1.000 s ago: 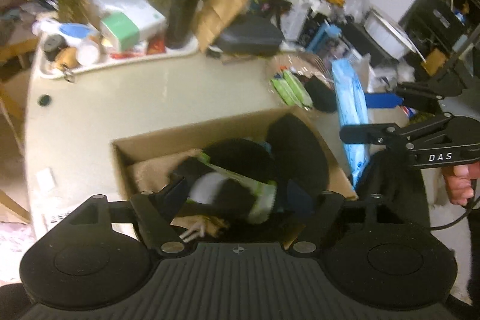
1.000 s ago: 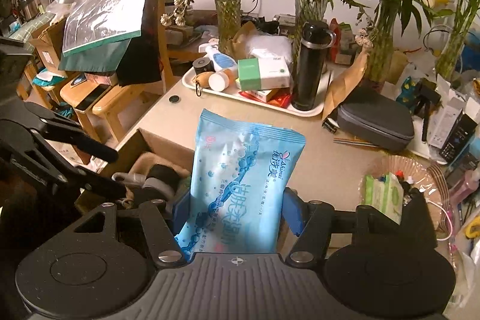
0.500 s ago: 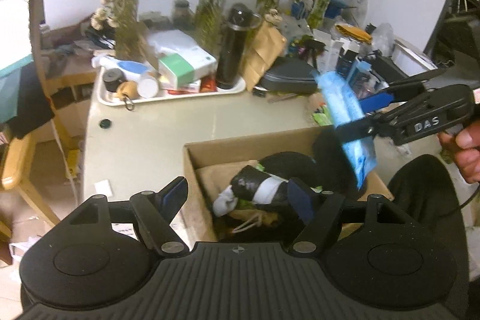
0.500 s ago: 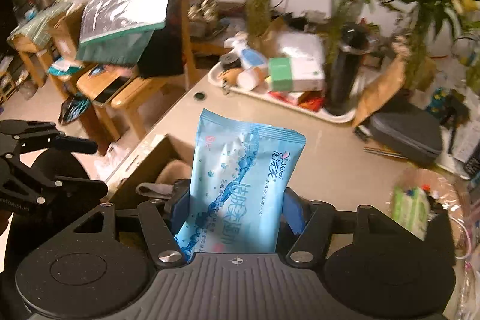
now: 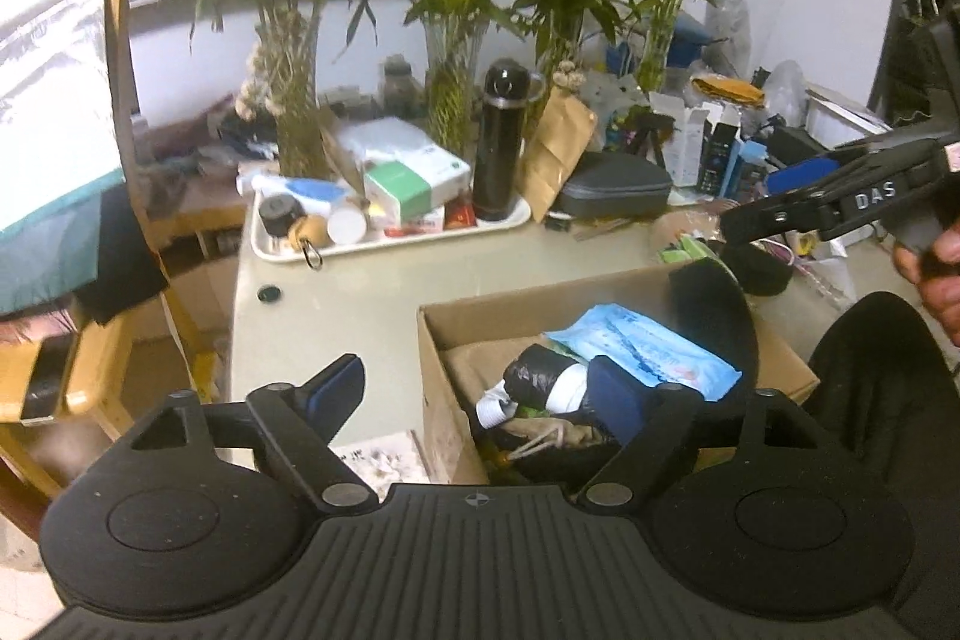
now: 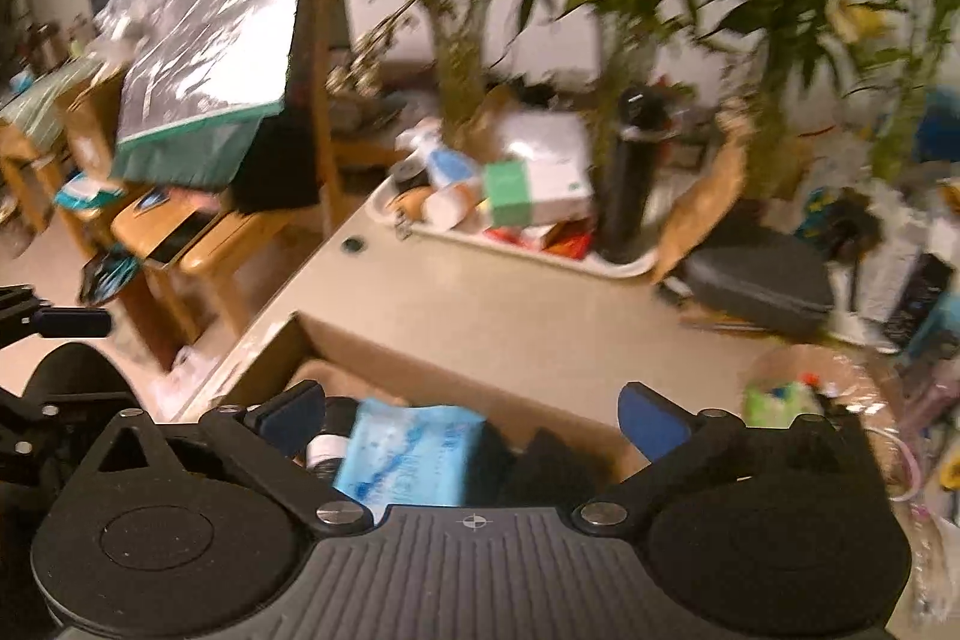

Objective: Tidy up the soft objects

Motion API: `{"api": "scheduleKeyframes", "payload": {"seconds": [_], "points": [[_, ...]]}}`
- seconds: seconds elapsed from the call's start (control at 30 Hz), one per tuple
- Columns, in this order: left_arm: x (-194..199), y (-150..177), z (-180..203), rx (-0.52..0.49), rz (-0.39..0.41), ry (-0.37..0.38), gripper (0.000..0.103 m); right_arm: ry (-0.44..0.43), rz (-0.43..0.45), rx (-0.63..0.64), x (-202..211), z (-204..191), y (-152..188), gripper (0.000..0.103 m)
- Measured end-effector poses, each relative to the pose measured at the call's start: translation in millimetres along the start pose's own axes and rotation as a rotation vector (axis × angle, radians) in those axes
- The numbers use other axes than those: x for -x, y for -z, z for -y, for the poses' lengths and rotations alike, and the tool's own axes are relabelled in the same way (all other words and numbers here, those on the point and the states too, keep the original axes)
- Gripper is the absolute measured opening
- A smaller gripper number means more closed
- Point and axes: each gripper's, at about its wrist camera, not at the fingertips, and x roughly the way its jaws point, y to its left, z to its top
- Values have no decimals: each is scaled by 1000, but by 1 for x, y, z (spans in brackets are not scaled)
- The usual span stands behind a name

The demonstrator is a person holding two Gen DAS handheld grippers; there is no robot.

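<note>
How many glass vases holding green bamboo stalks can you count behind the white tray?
4, in a row behind the tray: far left, centre-left, centre-right, far right. Clutter may hide others.

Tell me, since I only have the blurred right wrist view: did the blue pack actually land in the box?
Observer: Yes. The left wrist view shows the pack lying flat on the pile inside the box, with nothing gripping it.
Operator: Where is the right gripper?
Observer: The right gripper is off to the box's right side, held by a hand. Its jaws have just opened and are empty.
Operator: And the left gripper?
Observer: The left gripper is open too, its jaws just widened. One finger is in front of the box, the other in front of the table.
</note>
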Motion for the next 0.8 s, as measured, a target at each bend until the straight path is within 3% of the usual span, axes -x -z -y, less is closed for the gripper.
{"api": "scheduleKeyframes", "payload": {"seconds": [0.13, 0.3, 0.57, 0.8], "points": [[8, 7, 10, -12, 37, -13, 93, 55, 61, -8, 23, 2, 22, 103], [8, 14, 25, -28, 14, -4, 103, 109, 117, 13, 42, -5, 55, 103], [7, 38, 43, -70, 27, -39, 103, 107, 116, 6, 50, -18, 106, 103], [-9, 57, 47, -41, -45, -73, 103, 105, 60, 27, 28, -35, 136, 103]]}}
